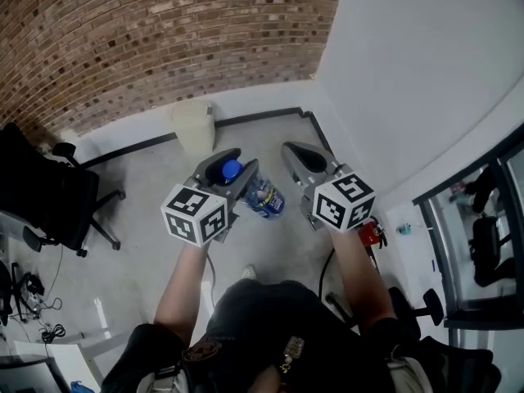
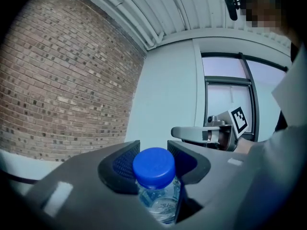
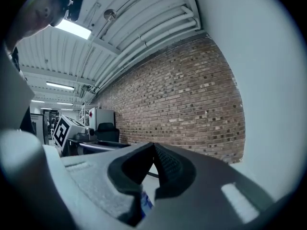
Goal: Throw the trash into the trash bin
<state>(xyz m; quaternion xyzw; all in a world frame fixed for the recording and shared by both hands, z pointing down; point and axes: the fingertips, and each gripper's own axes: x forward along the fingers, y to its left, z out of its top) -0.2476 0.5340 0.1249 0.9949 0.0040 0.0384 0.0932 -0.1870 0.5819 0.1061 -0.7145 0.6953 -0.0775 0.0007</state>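
Observation:
A clear plastic bottle with a blue cap is the trash. My left gripper is shut on its neck, and the body hangs tilted to the right below the jaws. In the left gripper view the cap sits between the two dark pads. My right gripper is level beside it, apart from the bottle; its jaws meet at the tips with nothing held. A pale trash bin stands ahead on the floor against the foot of the brick wall.
A brick wall meets a white wall in the corner ahead. A black office chair stands at the left. A red extinguisher and a glass partition are at the right. Grey floor lies between me and the bin.

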